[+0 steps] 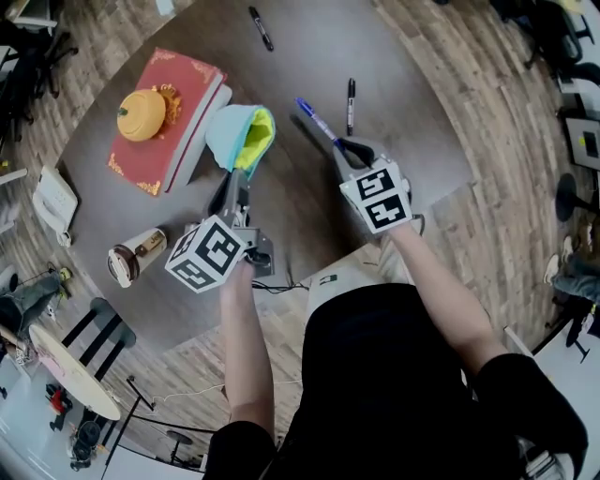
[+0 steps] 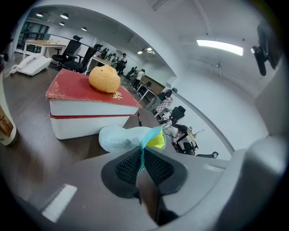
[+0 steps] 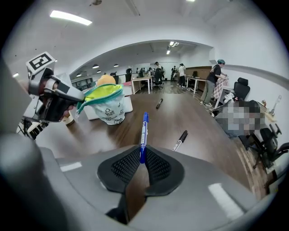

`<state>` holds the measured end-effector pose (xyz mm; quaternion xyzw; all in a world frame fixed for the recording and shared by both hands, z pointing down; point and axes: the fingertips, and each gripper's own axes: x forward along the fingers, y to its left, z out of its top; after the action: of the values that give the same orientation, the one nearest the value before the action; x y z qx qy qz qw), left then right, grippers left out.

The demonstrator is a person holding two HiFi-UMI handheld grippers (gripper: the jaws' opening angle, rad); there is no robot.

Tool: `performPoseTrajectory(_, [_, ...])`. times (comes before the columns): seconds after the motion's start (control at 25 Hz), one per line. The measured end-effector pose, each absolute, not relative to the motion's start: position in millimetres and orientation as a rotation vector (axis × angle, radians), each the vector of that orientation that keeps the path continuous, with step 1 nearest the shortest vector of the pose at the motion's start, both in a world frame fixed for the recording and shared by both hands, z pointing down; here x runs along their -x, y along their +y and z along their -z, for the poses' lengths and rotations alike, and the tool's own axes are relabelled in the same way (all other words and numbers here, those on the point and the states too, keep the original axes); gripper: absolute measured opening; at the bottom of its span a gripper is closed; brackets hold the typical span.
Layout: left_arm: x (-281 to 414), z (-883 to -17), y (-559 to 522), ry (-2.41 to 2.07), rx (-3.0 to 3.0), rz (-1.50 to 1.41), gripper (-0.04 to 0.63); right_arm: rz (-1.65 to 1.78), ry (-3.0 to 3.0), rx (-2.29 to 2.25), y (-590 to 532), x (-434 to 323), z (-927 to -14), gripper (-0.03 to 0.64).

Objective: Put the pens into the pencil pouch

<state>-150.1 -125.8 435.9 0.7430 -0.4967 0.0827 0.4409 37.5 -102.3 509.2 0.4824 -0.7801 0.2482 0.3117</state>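
- Your left gripper (image 2: 142,164) is pinched shut on the zipper edge of the pencil pouch (image 1: 242,139), which sits just left of centre in the head view, beside the red book (image 1: 169,117). By my reading, that grip props the yellow-lined mouth open and turns it toward the pen
- Your right gripper (image 3: 141,164) is clamped on one end of the blue pen (image 3: 143,135). The long free end points toward the upper left of the head view, probably so it can enter the mouth first
- The blue pen appears lifted off the table (image 1: 403,56), to the right of the pouch and not yet in it
- Two black pens wait on the table: the nearer black pen (image 1: 351,103) just right of the blue one, the far black pen (image 1: 261,28) at the top of the head view
- No view looks deep into the pouch, so you cannot tell whether it already holds a pen
- The gripped end of the blue pen is buried between the pads, and in the head view the marker cubes cover much of both grippers
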Motion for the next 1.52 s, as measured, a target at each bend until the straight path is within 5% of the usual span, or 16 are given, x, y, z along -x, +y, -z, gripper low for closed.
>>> performPoseTrajectory(0.84, [134.2, -436.7, -133.3, -1.244, -1.822, -0.166, 0.025, -0.636, -2.239, -1.246, -94.7, -44.2, -406.9, 0.044])
performPoseTrajectory(1.52, [129.5, -444.8, -119.5, -1.234, -1.811, -0.171, 0.025, -0.599, -2.257, -1.101, -66.3, -12.7, -411.0, 0.044])
